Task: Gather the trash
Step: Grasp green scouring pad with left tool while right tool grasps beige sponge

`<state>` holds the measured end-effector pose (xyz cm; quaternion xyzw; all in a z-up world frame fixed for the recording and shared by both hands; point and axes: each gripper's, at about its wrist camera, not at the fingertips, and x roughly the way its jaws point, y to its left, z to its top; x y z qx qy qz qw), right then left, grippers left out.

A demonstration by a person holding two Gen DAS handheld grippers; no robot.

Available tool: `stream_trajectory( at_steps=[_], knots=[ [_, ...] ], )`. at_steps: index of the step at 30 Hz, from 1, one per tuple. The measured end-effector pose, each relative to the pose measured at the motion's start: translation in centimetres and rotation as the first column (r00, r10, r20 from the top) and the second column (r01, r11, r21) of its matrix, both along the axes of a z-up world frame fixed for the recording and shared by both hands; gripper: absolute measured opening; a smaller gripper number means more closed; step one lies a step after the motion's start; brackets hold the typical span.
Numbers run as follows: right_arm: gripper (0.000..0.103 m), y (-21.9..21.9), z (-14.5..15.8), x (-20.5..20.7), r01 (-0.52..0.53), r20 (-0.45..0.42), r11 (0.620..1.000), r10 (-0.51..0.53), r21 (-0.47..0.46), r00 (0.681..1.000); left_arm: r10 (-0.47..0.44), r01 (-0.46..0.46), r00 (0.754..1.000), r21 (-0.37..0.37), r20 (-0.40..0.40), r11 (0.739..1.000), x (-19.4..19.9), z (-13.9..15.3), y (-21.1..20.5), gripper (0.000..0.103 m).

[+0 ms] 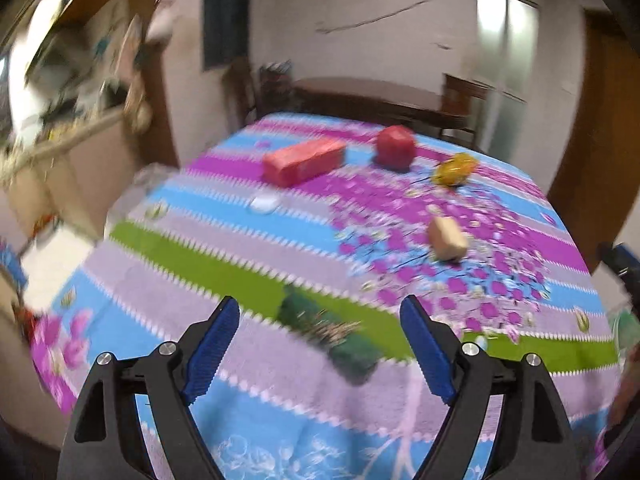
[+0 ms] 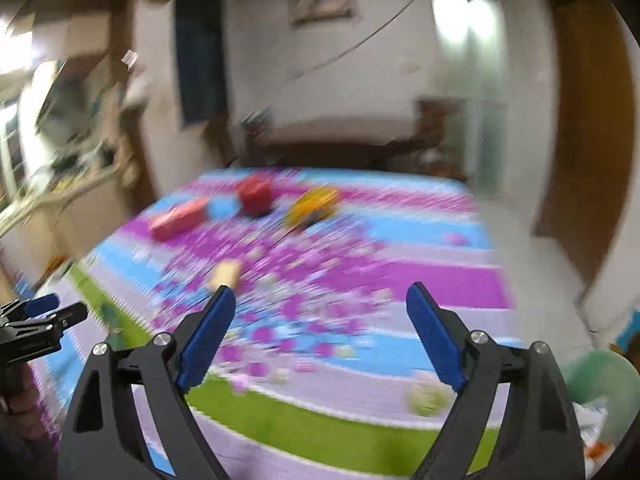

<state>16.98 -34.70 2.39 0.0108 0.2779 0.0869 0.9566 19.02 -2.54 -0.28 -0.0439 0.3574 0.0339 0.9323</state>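
Note:
A dark green wrapper lies on the striped tablecloth, just ahead of my open, empty left gripper. Farther off lie a tan crumpled piece, a yellow wrapper, a red crumpled lump, a pink-red box and a small white piece. My right gripper is open and empty above the cloth. In its blurred view the tan piece sits by the left fingertip, with the yellow wrapper, red lump and pink-red box beyond.
A green bin with a bag stands at the table's right front. The left gripper shows at the right wrist view's left edge. A dark wooden table and chairs stand behind. A cluttered counter is at left.

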Motion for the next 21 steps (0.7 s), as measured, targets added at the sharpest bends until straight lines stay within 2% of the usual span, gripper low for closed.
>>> stream_trajectory(
  at_steps=[3, 7, 12, 16, 17, 19, 20, 21],
  knots=[
    [0.084, 3.7, -1.4, 3.4, -0.117, -0.095, 0.993, 0.115, -0.020, 0.989, 0.038, -0.039, 0.998, -0.035, -0.044, 0.999, 0.7, -0.9, 1.1, 0.082],
    [0.084, 7.8, -2.5, 6.0, -0.203, -0.180, 0.979, 0.199, -0.004, 0.963, 0.085, -0.095, 0.991, -0.090, -0.107, 0.991, 2.0, -2.3, 1.8, 0.082],
    [0.083, 10.7, -4.4, 9.3, -0.180, -0.272, 0.981, 0.153, -0.076, 0.950, 0.098, -0.125, 0.979, -0.145, -0.179, 0.981, 3.2, -4.1, 1.5, 0.082],
    [0.064, 11.2, -6.2, 10.6, -0.169, -0.342, 0.983, 0.135, -0.071, 0.930, 0.110, -0.140, 0.975, -0.149, -0.192, 0.979, 3.7, -5.2, 1.1, 0.082],
    [0.056, 11.5, -6.6, 10.7, -0.178, -0.350, 0.982, 0.143, -0.069, 0.926, 0.111, -0.142, 0.975, -0.150, -0.194, 0.979, 3.8, -5.4, 1.0, 0.082],
    [0.048, 11.8, -7.1, 10.9, -0.185, -0.358, 0.980, 0.146, -0.076, 0.922, 0.112, -0.136, 0.978, -0.132, -0.178, 0.982, 3.9, -5.6, 0.7, 0.075],
    [0.041, 12.0, -7.2, 11.0, -0.177, -0.345, 0.980, 0.137, -0.088, 0.928, 0.109, -0.132, 0.979, -0.127, -0.173, 0.983, 3.9, -5.6, 0.7, 0.065],
    [0.031, 12.0, -7.3, 11.0, -0.174, -0.343, 0.981, 0.134, -0.090, 0.930, 0.099, -0.123, 0.982, -0.146, -0.163, 0.982, 3.8, -5.5, 0.8, 0.047]
  ],
)
